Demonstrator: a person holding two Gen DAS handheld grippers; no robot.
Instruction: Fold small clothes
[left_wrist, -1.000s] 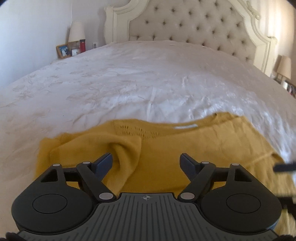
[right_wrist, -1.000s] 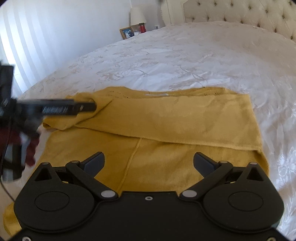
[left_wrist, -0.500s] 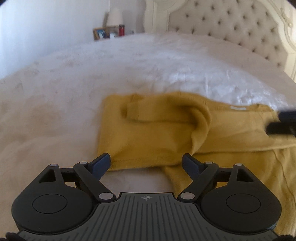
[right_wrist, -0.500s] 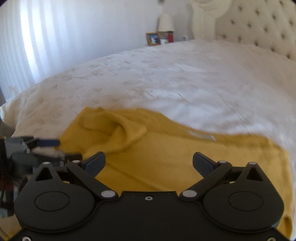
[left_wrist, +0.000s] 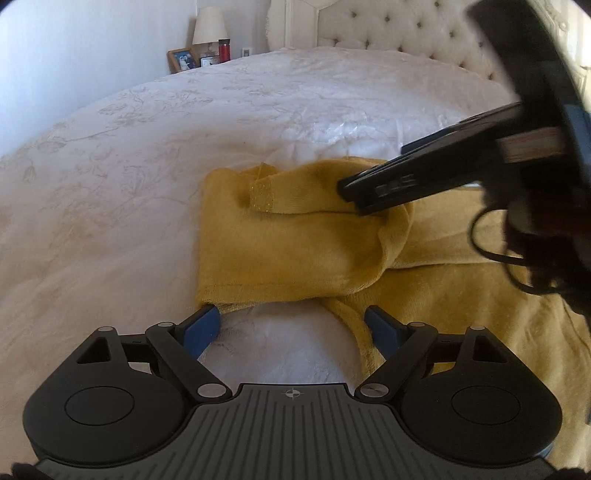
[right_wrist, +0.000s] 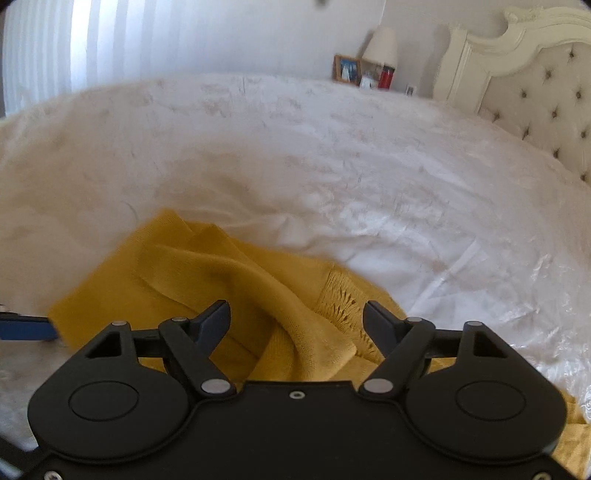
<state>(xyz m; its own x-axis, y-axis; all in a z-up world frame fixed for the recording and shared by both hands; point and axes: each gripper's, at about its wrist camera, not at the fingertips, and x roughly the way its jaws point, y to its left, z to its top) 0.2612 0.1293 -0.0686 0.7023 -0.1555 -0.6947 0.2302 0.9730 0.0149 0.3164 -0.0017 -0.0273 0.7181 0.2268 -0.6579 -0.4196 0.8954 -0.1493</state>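
— Where is the yellow sweater (left_wrist: 295, 254)?
— On the white bed (left_wrist: 147, 155), its sleeve folded across.
— Which tool is nearer?
— My right gripper (right_wrist: 296, 317), closing over the sleeve, not pinching yet. My left gripper (left_wrist: 291, 325) waits open by the hem.

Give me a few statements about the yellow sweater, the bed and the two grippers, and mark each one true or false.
1. The yellow sweater lies on a white bedspread. True.
2. The left gripper is clamped on the sweater's hem. False: its fingers stand apart with nothing pinched.
3. The right gripper reaches over the sweater's folded sleeve. True.
4. A blue towel lies beside the sweater. False: only the sweater is on the bed.
5. A lamp stands beside the headboard. True.
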